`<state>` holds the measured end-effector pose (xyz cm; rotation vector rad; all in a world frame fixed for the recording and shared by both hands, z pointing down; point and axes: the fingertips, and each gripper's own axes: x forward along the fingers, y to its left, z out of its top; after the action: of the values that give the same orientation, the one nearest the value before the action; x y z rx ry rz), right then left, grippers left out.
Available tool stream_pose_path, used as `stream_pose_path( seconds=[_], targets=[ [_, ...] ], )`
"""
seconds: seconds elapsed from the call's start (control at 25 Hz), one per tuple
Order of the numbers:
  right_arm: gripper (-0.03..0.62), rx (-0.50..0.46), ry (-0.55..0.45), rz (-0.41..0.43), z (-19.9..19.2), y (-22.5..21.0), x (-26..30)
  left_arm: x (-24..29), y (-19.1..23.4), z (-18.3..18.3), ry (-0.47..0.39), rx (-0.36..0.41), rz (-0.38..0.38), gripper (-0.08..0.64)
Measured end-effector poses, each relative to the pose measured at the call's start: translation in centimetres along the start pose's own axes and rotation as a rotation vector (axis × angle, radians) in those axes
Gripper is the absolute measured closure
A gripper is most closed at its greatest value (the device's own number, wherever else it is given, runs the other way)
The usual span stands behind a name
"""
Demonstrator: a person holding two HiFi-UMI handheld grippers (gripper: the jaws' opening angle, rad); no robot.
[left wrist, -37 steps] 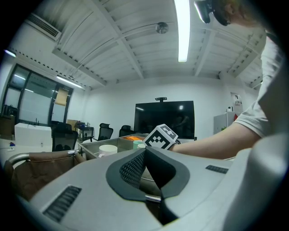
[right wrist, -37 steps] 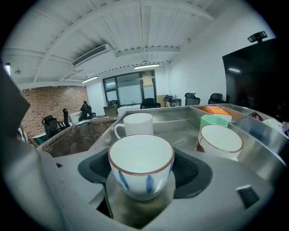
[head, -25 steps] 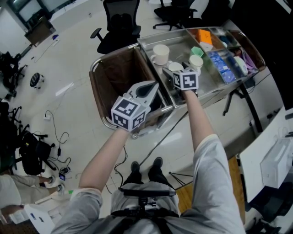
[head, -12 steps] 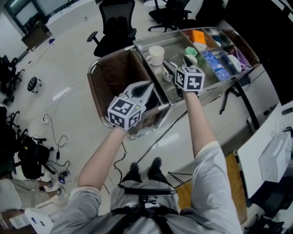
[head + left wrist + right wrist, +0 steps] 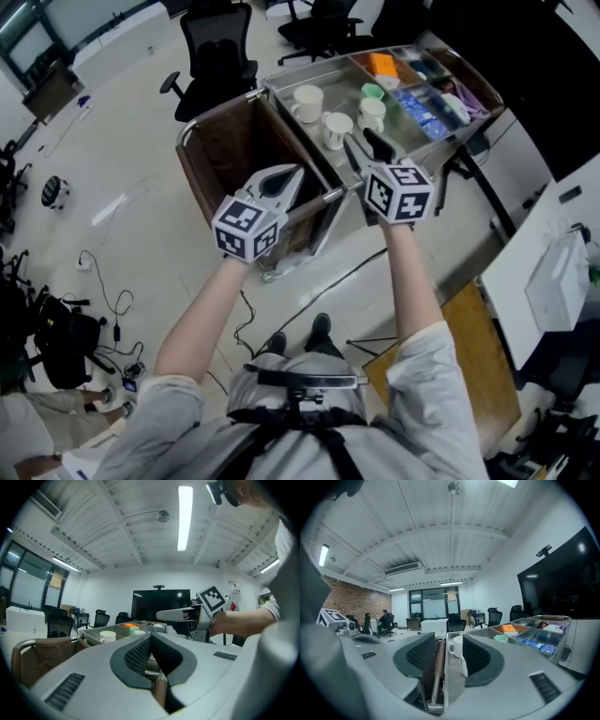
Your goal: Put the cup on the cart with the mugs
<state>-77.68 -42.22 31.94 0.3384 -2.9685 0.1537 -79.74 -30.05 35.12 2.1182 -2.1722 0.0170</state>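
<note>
The person holds both arms stretched forward, well apart from each other, with grey short sleeves (image 5: 436, 375) at the shoulders. The bare left forearm (image 5: 192, 319) ends in the left gripper (image 5: 298, 176), which points about level. The left cube (image 5: 247, 228) with its square markers sits over the wrist. The jaws of this gripper meet at the tips and clamp nothing. The bare right forearm (image 5: 412, 281) reaches further forward. The right gripper (image 5: 364, 142) points slightly downward, and the right cube (image 5: 398, 192) is turned toward the head camera. Its jaws have just been closing; a narrow gap separates the pads (image 5: 419, 656), and they press on nothing.
</note>
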Motion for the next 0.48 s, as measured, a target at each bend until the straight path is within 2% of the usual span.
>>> stream_pose_path(
  seconds=[0.16, 0.32, 0.48],
  targets=[
    [0.417, -0.005, 0.016, -0.041, -2.4, 2.9, -4.6, -2.9, -1.2, -1.4, 0.02, -0.018, -0.047, 0.565],
    [0.417, 0.03, 0.012, -0.093, -5.3, 5.6, -9.3, -6.5, -2.2, -2.4, 0.028, -0.012, -0.078, 0.565],
    [0.417, 0.074, 0.057, -0.159, -9.1, 7.2, -13.6, -8.7, -3.1, -3.0, 0.033, 0.004, -0.106, 0.565]
  ],
)
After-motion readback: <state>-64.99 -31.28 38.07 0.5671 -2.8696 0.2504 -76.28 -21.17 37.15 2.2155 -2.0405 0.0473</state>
